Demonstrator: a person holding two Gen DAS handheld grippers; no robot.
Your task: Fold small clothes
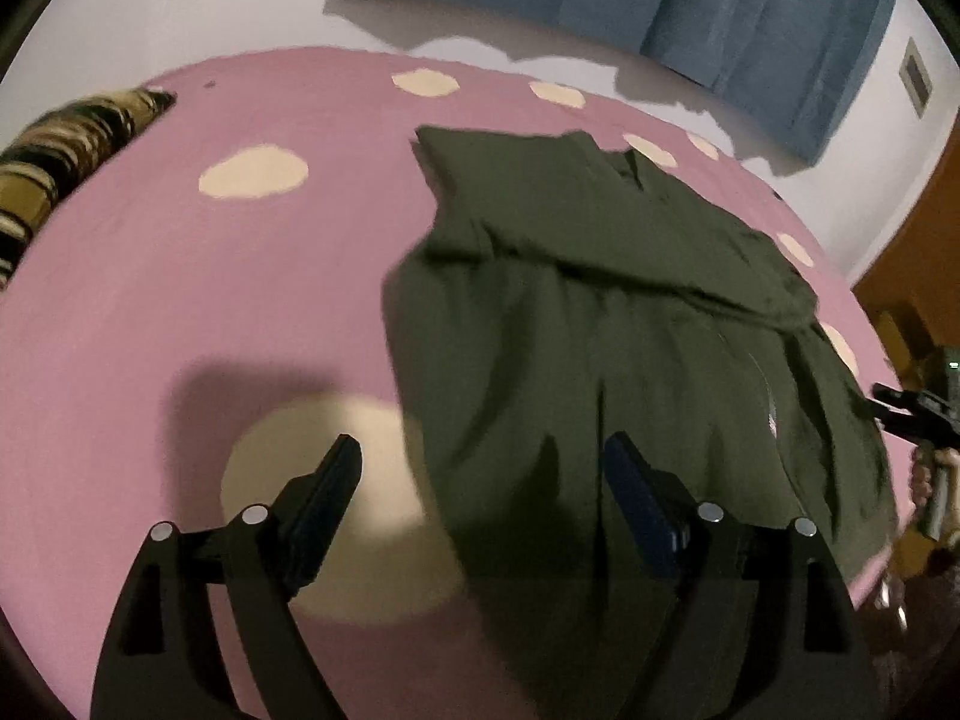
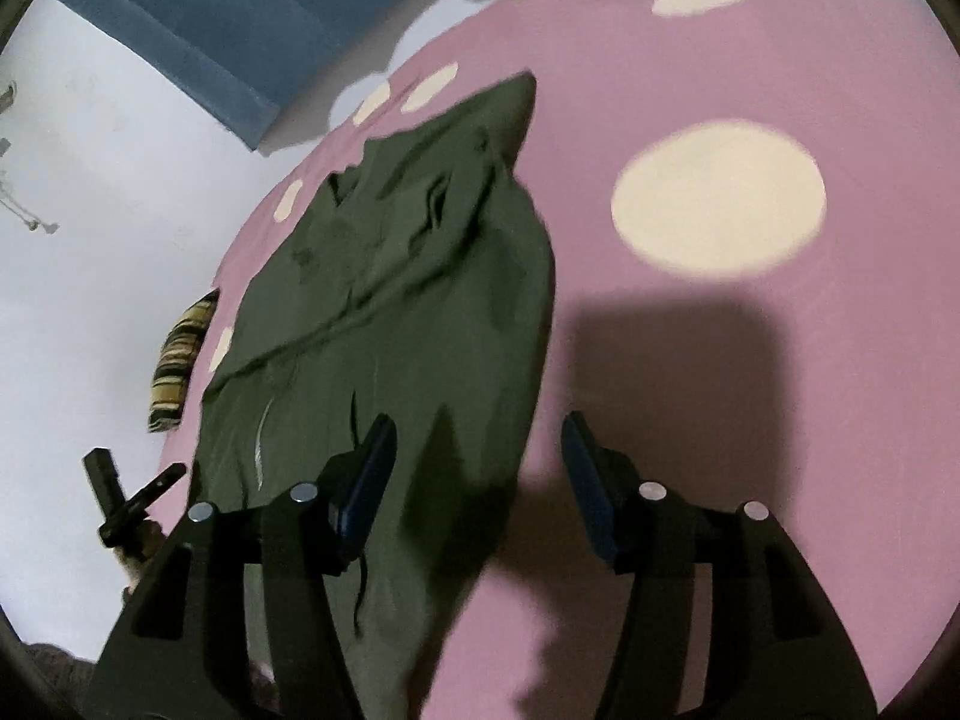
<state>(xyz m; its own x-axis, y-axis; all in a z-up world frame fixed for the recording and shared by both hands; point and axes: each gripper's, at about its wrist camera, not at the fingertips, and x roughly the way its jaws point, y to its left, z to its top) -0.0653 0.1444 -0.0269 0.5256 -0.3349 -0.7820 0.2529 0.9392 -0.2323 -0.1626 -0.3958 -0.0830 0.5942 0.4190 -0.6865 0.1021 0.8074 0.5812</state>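
Note:
A dark olive-green garment (image 1: 600, 324) lies spread on a pink sheet with cream dots (image 1: 180, 300); its top part is folded over the body. My left gripper (image 1: 483, 456) is open and empty, hovering above the garment's near left edge. In the right wrist view the same garment (image 2: 390, 300) lies left of centre, and my right gripper (image 2: 480, 438) is open and empty above its near right edge. The right gripper also shows at the right edge of the left wrist view (image 1: 918, 414). The left gripper shows at the lower left of the right wrist view (image 2: 132, 492).
A brown and cream striped cloth (image 1: 66, 144) lies at the far left edge of the bed. A blue curtain (image 1: 720, 18) hangs on the white wall (image 1: 150, 12) behind the bed. A wooden door or panel (image 1: 924, 228) stands at the right.

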